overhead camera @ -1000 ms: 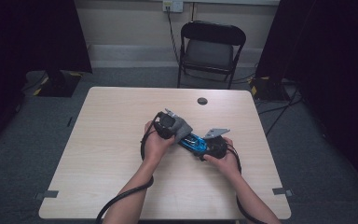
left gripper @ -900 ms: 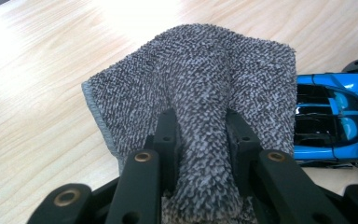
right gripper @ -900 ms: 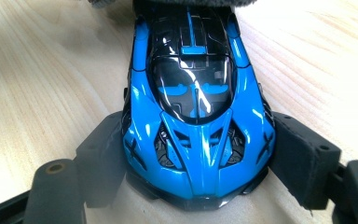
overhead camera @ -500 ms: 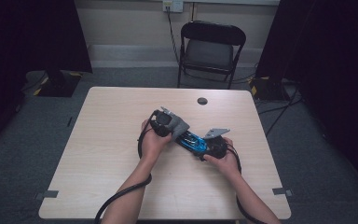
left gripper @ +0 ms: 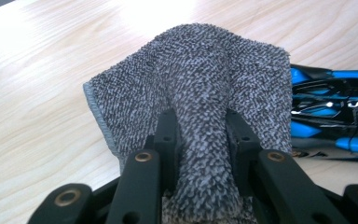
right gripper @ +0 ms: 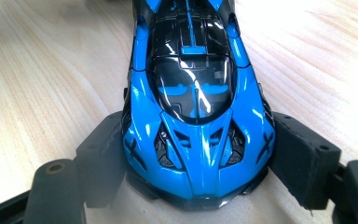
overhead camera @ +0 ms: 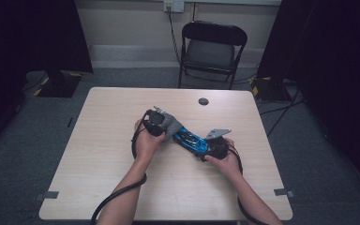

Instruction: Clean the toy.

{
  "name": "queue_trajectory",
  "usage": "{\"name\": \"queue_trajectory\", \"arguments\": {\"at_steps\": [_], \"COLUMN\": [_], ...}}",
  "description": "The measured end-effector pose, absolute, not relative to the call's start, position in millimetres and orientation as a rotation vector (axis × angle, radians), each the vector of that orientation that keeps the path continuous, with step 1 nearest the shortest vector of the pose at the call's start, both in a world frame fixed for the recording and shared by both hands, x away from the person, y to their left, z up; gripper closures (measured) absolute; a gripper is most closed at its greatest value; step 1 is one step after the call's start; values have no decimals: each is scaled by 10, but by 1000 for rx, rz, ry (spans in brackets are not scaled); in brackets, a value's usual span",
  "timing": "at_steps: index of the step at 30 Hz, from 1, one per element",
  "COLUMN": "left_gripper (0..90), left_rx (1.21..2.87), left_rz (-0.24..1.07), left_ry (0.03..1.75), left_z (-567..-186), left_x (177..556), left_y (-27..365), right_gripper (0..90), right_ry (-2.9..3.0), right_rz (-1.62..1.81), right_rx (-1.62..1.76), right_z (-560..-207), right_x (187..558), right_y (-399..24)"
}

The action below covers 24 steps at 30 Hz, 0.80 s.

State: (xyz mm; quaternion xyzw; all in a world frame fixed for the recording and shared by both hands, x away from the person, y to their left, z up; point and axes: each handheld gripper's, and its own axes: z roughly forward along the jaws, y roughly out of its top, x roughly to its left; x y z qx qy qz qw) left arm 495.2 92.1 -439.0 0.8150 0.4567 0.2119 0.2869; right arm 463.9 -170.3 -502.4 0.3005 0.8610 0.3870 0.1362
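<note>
A glossy blue and black toy car (overhead camera: 191, 139) lies on the light wood table (overhead camera: 103, 178) between my two hands. My right gripper (overhead camera: 212, 146) is shut on one end of it; in the right gripper view both pads press the flanks of the car (right gripper: 196, 93), gripper (right gripper: 196, 156). My left gripper (overhead camera: 159, 123) is shut on a folded grey terry cloth (overhead camera: 172, 125) that rests at the car's other end. In the left gripper view the cloth (left gripper: 200, 79) bunches between the jaws of the gripper (left gripper: 200, 121), and the car (left gripper: 331, 107) shows at the right behind it.
A small black round thing (overhead camera: 203, 101) lies near the table's far edge. A black folding chair (overhead camera: 212, 47) stands beyond that edge. Cables trail from both grippers toward the near edge. Bare tabletop lies left and right of my hands.
My left gripper with the cloth has slid a little to the left, away from my right hand. The right gripper and the car have kept still.
</note>
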Motion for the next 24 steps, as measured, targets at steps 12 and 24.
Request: {"name": "queue_trajectory", "arguments": {"at_steps": [12,24], "left_gripper": [707,704], "left_rx": [2156,2177], "left_rz": [588,528], "left_ry": [1226,1159], "left_z": [-4293,-4407], "left_x": [4776,4502], "left_y": [1274,1358], "right_gripper": [249,232], "right_ry": [2494,2490], "right_rz": [1120,1118], "right_rx": [872,883], "right_z": [-5023,-5023], "right_x": [4640,4639], "right_y": [-1705,-1703]}}
